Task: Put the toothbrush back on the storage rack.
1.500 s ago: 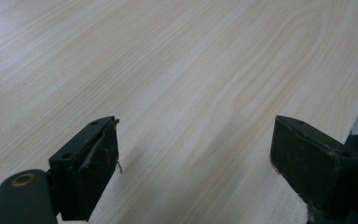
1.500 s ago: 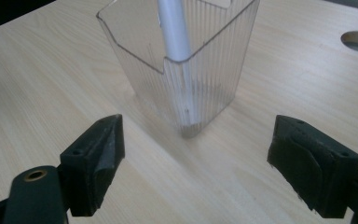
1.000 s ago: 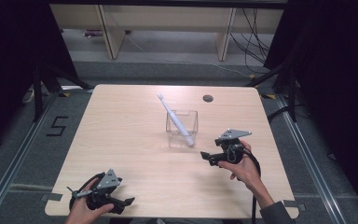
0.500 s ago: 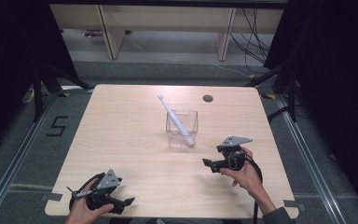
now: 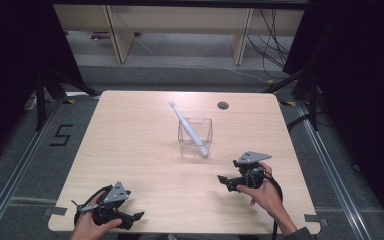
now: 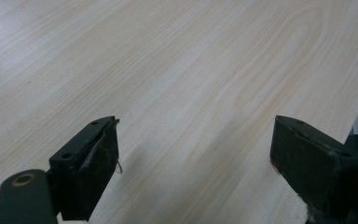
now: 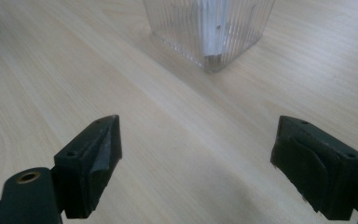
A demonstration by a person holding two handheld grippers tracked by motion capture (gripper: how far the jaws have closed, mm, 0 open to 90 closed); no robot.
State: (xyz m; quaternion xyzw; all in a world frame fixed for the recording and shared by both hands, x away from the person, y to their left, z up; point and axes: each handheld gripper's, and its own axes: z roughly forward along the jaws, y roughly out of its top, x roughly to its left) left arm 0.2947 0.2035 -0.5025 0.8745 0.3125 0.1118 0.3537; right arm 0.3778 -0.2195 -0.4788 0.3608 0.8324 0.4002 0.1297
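Toothbrush point(image 5: 187, 127) leaning in clear cup point(image 5: 195, 137); right claw point(image 5: 226, 181) near, unobstructed.

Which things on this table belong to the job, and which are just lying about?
Part of the job:
- toothbrush
- clear cup holding it
- right gripper, open and nearest it

Lying about:
- left gripper, open over bare table
- cable hole

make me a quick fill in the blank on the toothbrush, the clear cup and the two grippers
1. The white toothbrush stands tilted inside the clear ____.
2. The jaws of the right gripper stand ____, with nothing between them.
3. In the high view, the gripper nearer the cup is the ____ one.
4. The left gripper holds ____.

Missing words: cup; open; right; nothing
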